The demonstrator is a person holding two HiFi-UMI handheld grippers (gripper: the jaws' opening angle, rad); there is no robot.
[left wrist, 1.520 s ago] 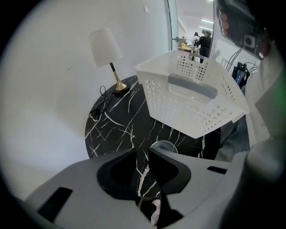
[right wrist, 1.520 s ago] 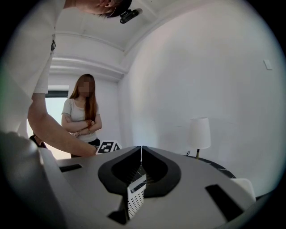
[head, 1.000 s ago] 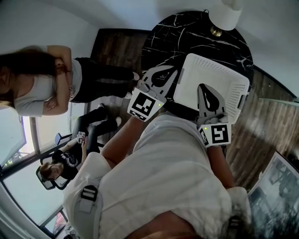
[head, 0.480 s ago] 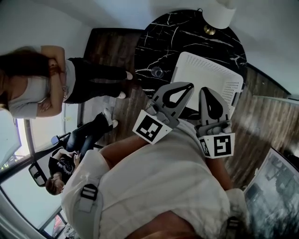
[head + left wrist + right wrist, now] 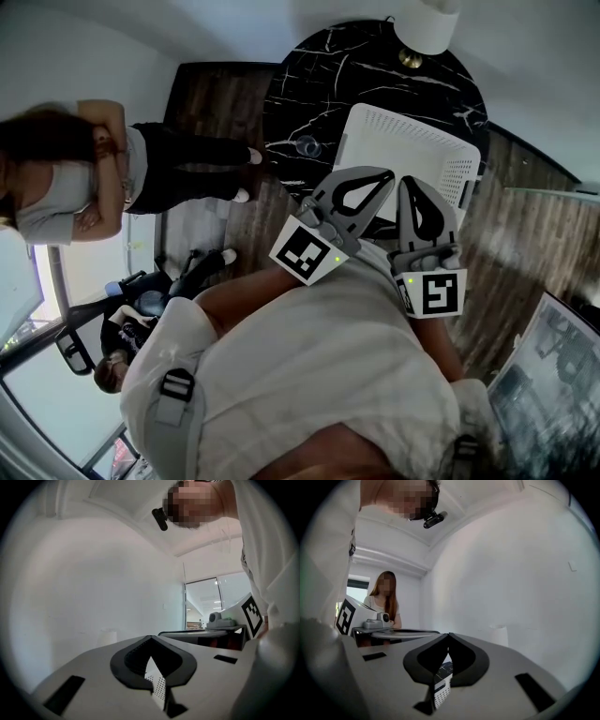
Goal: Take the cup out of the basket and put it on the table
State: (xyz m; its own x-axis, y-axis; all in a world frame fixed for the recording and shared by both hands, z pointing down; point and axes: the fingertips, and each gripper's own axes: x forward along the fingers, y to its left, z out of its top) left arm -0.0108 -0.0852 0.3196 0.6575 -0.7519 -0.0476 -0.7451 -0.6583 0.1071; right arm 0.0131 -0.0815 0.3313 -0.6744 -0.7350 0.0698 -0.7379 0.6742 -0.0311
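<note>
A small clear glass cup (image 5: 307,147) stands on the round black marble table (image 5: 366,66), just left of the white perforated basket (image 5: 412,150). My left gripper (image 5: 385,172) is shut and empty, held over the basket's near left corner, apart from the cup. Shut and empty as well, my right gripper (image 5: 410,181) hangs beside it over the basket's near edge. In the left gripper view the jaws (image 5: 150,637) meet at their tips, with a bit of basket (image 5: 157,688) showing through the gap. In the right gripper view the shut gripper (image 5: 449,634) shows the same, with basket (image 5: 440,692) below.
A white lamp (image 5: 427,28) stands at the table's far edge. One person stands by the left wall (image 5: 75,173) and another sits lower left (image 5: 117,352). Wooden floor (image 5: 216,103) surrounds the table. A screen (image 5: 553,375) is at lower right.
My left gripper has pulled back from the table's left part toward my body and now lies beside the right one. The cup, hidden before, now shows on the table.
</note>
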